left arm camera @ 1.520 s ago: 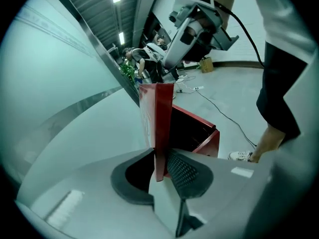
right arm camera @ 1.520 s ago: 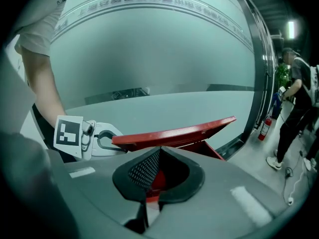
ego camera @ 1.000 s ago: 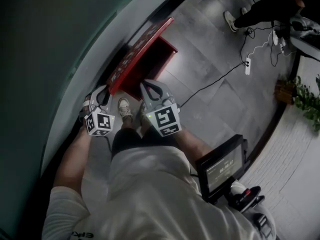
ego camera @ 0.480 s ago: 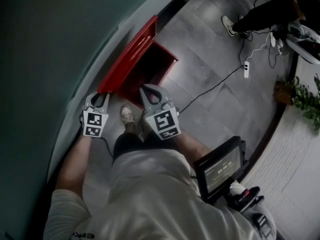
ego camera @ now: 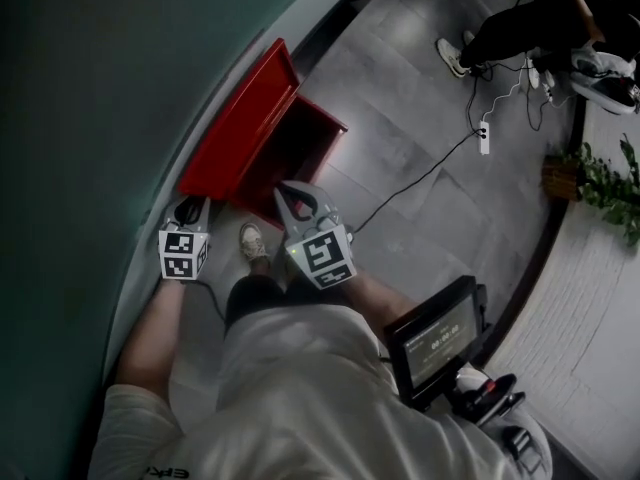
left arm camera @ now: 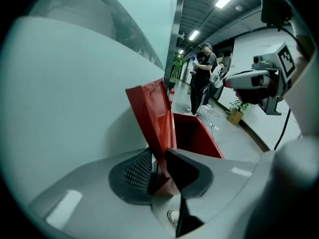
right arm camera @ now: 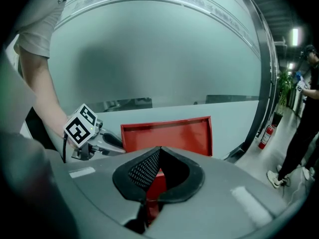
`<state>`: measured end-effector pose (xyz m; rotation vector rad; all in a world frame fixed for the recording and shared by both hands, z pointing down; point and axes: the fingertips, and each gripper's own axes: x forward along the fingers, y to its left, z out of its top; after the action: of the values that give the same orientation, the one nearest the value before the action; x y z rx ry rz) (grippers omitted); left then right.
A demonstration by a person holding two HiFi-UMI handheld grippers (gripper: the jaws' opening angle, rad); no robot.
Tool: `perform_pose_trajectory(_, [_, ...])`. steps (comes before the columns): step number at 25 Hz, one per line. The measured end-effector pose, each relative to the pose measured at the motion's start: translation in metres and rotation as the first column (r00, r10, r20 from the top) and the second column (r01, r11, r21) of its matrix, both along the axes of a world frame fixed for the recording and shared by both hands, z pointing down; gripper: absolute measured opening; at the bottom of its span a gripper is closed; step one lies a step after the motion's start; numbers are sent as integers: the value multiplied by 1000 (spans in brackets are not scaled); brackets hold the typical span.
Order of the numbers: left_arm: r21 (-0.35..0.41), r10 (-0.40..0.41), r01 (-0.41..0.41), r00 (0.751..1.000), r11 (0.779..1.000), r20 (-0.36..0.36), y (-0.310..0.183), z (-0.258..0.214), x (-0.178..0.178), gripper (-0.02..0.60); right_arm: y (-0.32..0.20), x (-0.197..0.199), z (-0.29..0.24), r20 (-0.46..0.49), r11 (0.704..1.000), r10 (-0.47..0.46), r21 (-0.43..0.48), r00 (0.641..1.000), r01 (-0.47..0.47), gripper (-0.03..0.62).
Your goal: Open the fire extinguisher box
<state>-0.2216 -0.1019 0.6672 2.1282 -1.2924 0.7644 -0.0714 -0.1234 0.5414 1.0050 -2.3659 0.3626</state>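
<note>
One red box stands open, left gripper fingers clamped on its lid, right gripper fingers closed on nothing.

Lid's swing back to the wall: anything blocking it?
Nothing visible. The left gripper has its jaws clamped on the edge of the raised lid, and only bare wall lies behind it.

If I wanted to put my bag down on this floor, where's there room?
The grey tiled floor is bare between the open red metal box and the white power strip, and again between the black cable and the dark screen. It is crowded by the person's shoe at the box's near end.
</note>
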Motion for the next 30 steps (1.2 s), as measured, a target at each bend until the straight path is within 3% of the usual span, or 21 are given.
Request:
perform_pose_trajectory(15, [-53,-109,108,994,993,-23,-3,5,-9,77,7,6,-8,-3,1000,17,13,1000,-17,14])
perform_pose_trajectory(27, [-22,-152,153,988,988,13,10,14,-10,94,12,23,-6,9,999,30,37,1000,-30,14])
perform_pose_trajectory(30, [13,-169,169,985,986,32,20,-2,-8,92,17,24,-15,23,999,28,44,999,-29,14])
